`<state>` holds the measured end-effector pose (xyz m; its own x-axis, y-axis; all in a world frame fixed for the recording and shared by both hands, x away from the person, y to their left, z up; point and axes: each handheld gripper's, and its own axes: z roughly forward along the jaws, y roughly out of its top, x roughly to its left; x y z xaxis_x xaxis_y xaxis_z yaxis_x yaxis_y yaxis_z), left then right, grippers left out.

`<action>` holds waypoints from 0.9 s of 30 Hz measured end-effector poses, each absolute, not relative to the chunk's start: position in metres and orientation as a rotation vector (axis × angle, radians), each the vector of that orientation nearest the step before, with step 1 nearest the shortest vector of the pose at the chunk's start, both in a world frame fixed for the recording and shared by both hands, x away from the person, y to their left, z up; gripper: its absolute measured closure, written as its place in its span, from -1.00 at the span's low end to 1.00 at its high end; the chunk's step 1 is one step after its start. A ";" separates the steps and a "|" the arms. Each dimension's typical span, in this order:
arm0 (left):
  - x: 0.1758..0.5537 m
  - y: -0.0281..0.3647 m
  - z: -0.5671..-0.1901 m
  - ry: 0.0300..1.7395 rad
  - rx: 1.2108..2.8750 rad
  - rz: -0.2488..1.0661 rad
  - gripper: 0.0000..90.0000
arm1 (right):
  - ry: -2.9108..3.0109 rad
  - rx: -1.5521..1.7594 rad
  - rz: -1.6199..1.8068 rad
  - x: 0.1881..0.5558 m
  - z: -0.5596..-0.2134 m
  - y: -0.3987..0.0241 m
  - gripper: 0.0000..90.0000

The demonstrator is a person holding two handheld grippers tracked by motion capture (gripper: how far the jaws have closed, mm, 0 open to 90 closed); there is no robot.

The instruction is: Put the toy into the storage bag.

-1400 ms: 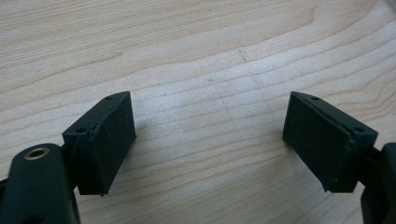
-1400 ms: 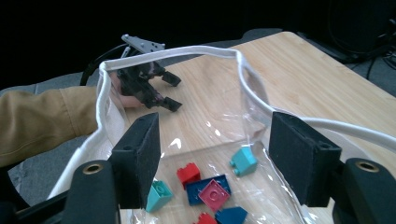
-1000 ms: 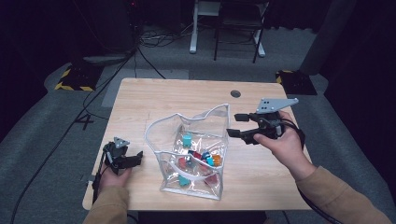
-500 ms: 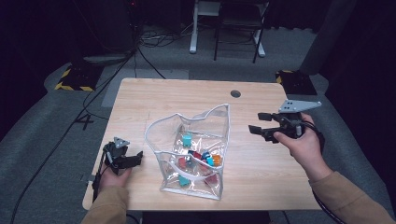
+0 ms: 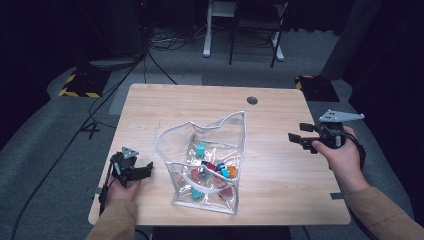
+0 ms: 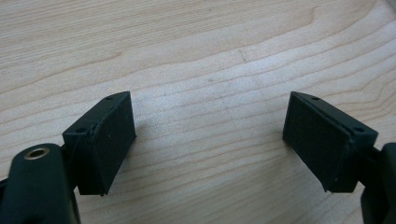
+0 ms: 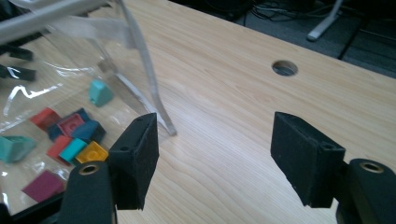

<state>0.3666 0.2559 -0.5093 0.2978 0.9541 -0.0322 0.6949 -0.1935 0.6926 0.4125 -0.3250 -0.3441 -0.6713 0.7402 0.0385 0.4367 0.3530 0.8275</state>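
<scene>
Clear plastic bag (image 5: 207, 165) of coloured bricks (image 5: 216, 167) stands mid-worktop (image 5: 280, 165). Left tongs (image 5: 142, 171) rest released near its left; right tongs (image 5: 296, 139) hover released, well apart, empty.

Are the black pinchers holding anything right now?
No. Both are open and empty. The left gripper rests over bare table, and the right gripper is off to the side of the clear bag of blocks.

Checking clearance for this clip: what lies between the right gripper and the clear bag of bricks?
Only bare wooden table, as the high view shows: the right gripper sits apart from the clear bag, jaws open, with nothing on the stretch between them.
</scene>
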 end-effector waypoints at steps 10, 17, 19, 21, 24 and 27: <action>0.367 0.256 -0.509 1.465 1.965 0.554 -0.62 | 2.276 1.138 1.144 0.417 -0.370 -0.355 -0.27; 0.367 0.256 -0.509 1.464 1.965 0.554 -0.62 | 2.308 1.179 1.086 0.417 -0.393 -0.365 -0.29; 0.367 0.256 -0.509 1.464 1.965 0.552 -0.62 | 2.319 1.195 1.071 0.416 -0.400 -0.366 -0.29; 0.367 0.256 -0.509 1.464 1.964 0.552 -0.62 | 2.337 1.210 1.062 0.416 -0.406 -0.368 -0.31; 0.367 0.256 -0.509 1.465 1.965 0.553 -0.62 | 2.361 1.243 1.042 0.416 -0.419 -0.370 -0.32; 0.367 0.256 -0.509 1.465 1.965 0.554 -0.62 | 2.374 1.258 1.027 0.416 -0.430 -0.372 -0.32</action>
